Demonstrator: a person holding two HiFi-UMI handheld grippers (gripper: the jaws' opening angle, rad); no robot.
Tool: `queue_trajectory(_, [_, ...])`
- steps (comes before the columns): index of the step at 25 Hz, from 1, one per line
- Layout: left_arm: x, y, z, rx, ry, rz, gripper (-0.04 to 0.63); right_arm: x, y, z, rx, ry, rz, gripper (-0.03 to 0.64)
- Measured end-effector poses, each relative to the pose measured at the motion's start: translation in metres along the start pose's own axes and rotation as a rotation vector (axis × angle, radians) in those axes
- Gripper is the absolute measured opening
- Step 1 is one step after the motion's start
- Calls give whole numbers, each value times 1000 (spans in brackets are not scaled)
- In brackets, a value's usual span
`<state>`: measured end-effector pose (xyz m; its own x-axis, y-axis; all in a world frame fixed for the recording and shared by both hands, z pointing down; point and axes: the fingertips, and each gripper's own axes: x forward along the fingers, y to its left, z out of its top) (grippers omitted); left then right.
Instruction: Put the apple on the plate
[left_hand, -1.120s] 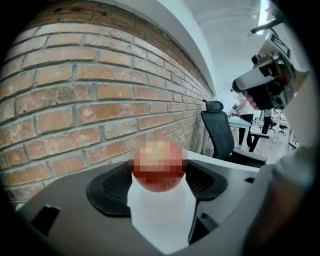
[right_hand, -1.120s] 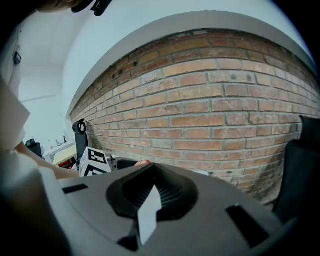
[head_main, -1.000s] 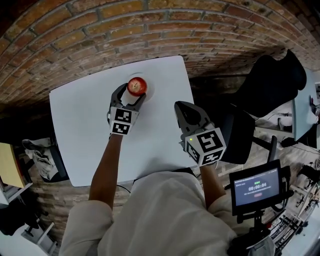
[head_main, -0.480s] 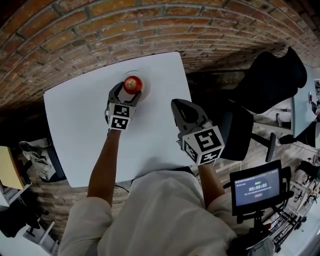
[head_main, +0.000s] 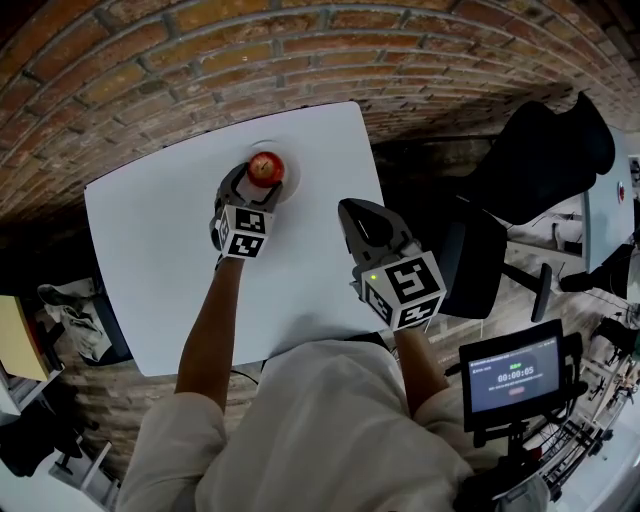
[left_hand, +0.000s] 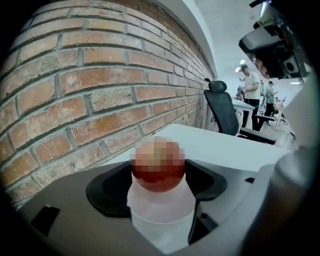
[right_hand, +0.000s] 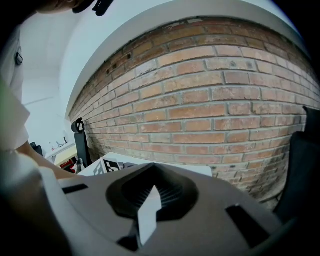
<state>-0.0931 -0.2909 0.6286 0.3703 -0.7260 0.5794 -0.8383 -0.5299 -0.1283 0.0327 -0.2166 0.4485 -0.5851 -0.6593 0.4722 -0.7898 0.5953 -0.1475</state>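
A red apple sits between the jaws of my left gripper, at the far middle of the white table. In the left gripper view the black pads press both sides of the apple, and the left gripper is shut on it. A white plate lies under the apple, its rim barely showing against the table. I cannot tell if the apple touches the plate. My right gripper hovers shut and empty at the table's right edge; in its own view the right gripper points at the brick wall.
A brick wall runs along the table's far edge. A black office chair stands to the right, and a small screen on a stand is at the lower right. The left gripper's marker cube shows in the right gripper view.
The left gripper has carried the apple a little farther along and lower over the plate, still holding it. The right gripper has hardly moved.
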Motion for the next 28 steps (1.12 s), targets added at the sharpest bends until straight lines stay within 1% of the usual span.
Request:
queue_trajectory(4, [1, -1, -2, 36, 14, 11, 339, 0, 0, 1, -2, 0, 2, 3])
queue_trajectory(11, [2, 0, -5, 51, 4, 7, 341, 1, 0, -2, 3, 3, 4, 3])
queue_trajectory(17, [4, -1, -5, 22, -1, -21, 341, 3, 1, -1, 5, 0, 9, 3])
queue_trajectory(23, [4, -3, 1, -61, -55, -62, 342, 7, 4, -6, 8, 6, 22, 3])
queue_trajectory(28, [6, -2, 2, -79, -62, -70, 344, 8, 2, -7, 9, 2, 18, 3])
